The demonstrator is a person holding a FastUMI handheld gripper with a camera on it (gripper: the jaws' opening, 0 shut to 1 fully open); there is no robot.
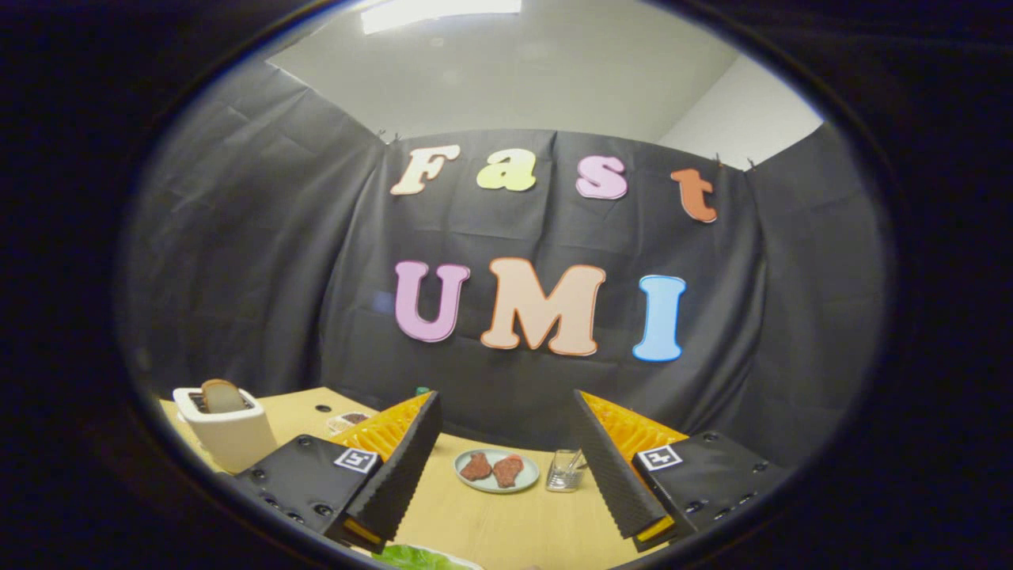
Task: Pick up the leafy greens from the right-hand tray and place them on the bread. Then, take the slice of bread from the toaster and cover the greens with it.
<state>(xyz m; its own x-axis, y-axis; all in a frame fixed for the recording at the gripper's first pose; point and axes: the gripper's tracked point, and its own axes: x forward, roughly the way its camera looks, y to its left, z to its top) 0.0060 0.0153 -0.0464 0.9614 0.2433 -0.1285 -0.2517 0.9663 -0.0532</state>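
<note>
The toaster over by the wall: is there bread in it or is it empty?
In. A slice of bread stands upright in the toaster, its top above the slot. The hand-held gripper is open and holds nothing.

one toaster (224,434), one plate (496,471), perhaps two patties (492,469)

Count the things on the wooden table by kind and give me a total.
White toaster: 1
Brown bread slice in the toaster: 1
Grey plate: 1
Reddish meat pieces on the plate: 2
Clear glass container: 1
Leafy greens: 1
Open gripper
Total: 7
</note>
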